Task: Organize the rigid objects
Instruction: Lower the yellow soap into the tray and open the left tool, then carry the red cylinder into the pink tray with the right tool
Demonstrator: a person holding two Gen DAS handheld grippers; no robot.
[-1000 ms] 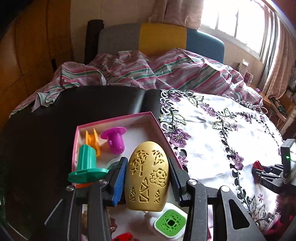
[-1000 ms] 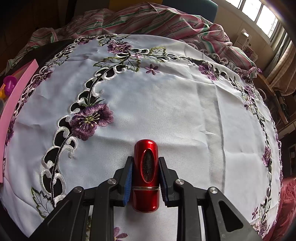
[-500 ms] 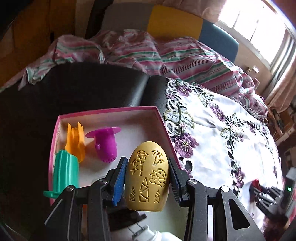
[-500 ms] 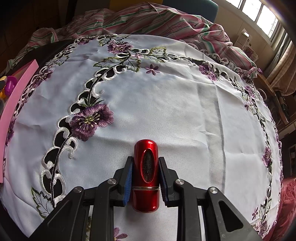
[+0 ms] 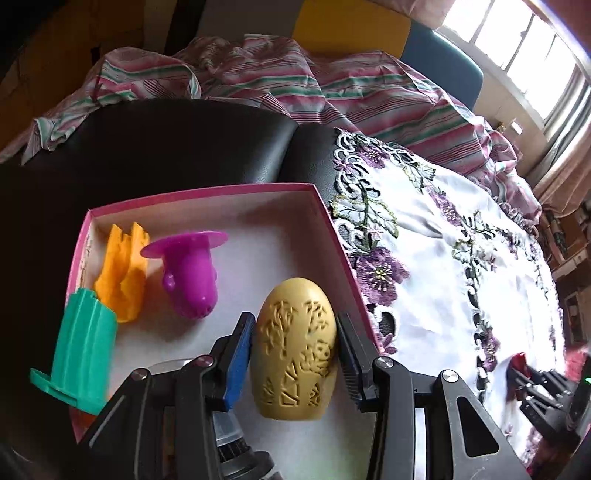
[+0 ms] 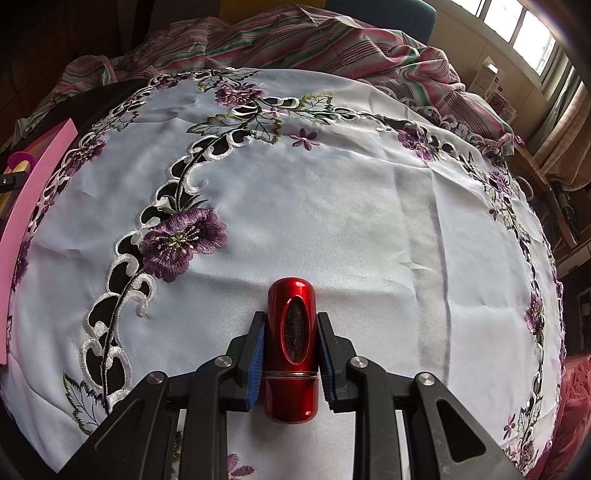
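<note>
My left gripper (image 5: 293,354) is shut on a gold carved egg (image 5: 293,347) and holds it inside the pink box (image 5: 334,240), near the box's right wall. In the box lie an orange piece (image 5: 123,273), a purple cup-shaped piece (image 5: 192,273) and a green flanged cylinder (image 5: 83,354). My right gripper (image 6: 291,354) is shut on a red metal cylinder (image 6: 291,347) over the white embroidered cloth (image 6: 332,221). The right gripper also shows at the left wrist view's right edge (image 5: 532,384).
The pink box's wall shows at the left edge of the right wrist view (image 6: 33,184). A black cushion (image 5: 166,147) lies beyond the box. A striped blanket (image 5: 332,85) is bunched at the back. Shelves and a window (image 6: 532,29) stand to the right.
My left gripper has moved forward and lower into the box with the egg. The green-and-white piece has dropped out of view. The right gripper has not moved.
</note>
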